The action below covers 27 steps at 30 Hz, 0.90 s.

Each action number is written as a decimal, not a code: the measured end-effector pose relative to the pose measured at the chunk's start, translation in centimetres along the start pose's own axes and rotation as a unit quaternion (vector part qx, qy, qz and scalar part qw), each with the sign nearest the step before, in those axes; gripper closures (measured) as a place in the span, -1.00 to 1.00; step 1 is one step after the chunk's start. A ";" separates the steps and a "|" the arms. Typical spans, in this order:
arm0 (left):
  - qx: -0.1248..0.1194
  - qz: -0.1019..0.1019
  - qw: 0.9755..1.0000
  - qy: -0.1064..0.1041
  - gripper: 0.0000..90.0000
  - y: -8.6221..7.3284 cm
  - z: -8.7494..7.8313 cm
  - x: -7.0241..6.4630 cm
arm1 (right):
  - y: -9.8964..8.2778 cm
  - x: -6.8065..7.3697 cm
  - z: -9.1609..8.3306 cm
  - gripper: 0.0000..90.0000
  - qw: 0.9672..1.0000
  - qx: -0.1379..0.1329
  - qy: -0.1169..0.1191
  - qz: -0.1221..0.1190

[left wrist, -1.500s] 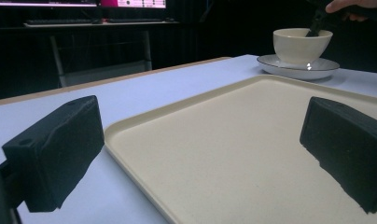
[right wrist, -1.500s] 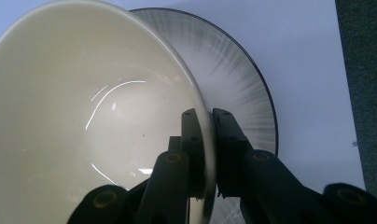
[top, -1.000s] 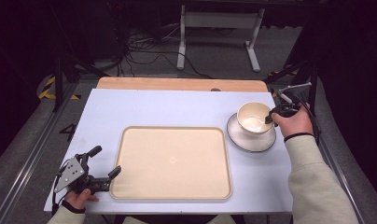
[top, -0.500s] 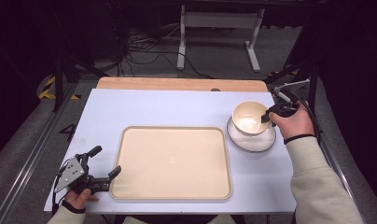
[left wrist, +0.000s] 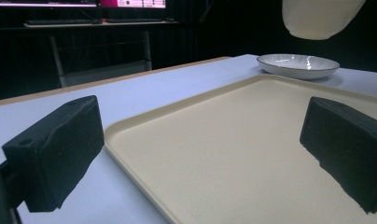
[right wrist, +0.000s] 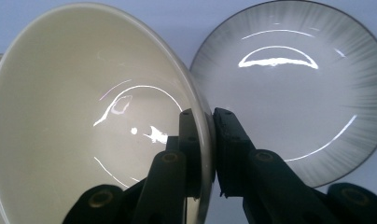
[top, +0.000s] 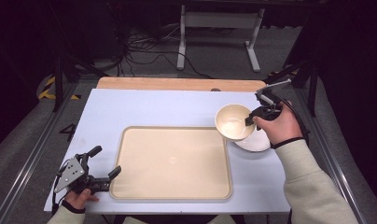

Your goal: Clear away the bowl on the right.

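cream bowl, glossy inside. white plate with fine grey radial streaks and a dark rim. beige tray on a pale lavender-blue tabletop with a light wood strip along the far edge. black gripper jaws. cream sleeve.

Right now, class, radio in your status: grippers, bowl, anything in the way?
Right gripper shut on bowl rim, bowl lifted off saucer. Left gripper open, idle at tray corner. Tray bare, nothing in the way.
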<state>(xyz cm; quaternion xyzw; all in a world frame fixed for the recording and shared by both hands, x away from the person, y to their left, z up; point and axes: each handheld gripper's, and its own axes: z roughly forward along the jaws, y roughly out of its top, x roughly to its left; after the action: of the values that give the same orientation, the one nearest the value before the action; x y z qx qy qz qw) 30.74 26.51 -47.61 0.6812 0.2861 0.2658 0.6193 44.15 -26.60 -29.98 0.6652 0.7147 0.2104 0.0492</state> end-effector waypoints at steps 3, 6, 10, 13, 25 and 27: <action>0.000 0.000 1.000 0.000 -1.00 0.0 0.0 0.0 | -0.4 1.6 0.0 0.83 1.000 0.005 0.011 -0.015; 0.000 0.000 1.000 0.000 -1.00 0.0 0.0 0.0 | -0.6 2.6 0.1 0.83 1.000 0.007 0.017 -0.022; 0.000 0.000 1.000 0.000 -1.00 0.0 0.0 0.0 | -1.0 4.2 0.1 0.82 0.999 0.012 0.026 -0.038; 0.000 0.000 1.000 0.000 -1.00 0.0 0.0 0.0 | -1.2 5.3 0.3 0.82 0.998 0.017 0.034 -0.045; 0.000 0.000 1.000 -0.001 -1.00 0.0 0.0 0.0 | -1.9 9.0 0.7 0.81 0.996 0.016 0.067 -0.059; 0.000 0.000 1.000 -0.001 -1.00 0.0 0.0 0.0 | -1.9 9.3 0.8 0.81 0.995 0.018 0.070 -0.061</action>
<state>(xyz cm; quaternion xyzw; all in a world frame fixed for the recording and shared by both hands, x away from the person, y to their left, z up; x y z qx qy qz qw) 30.73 26.52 -47.62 0.6812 0.2855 0.2656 0.6195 41.60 -17.43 -29.42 0.6045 0.7597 0.2397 -0.0003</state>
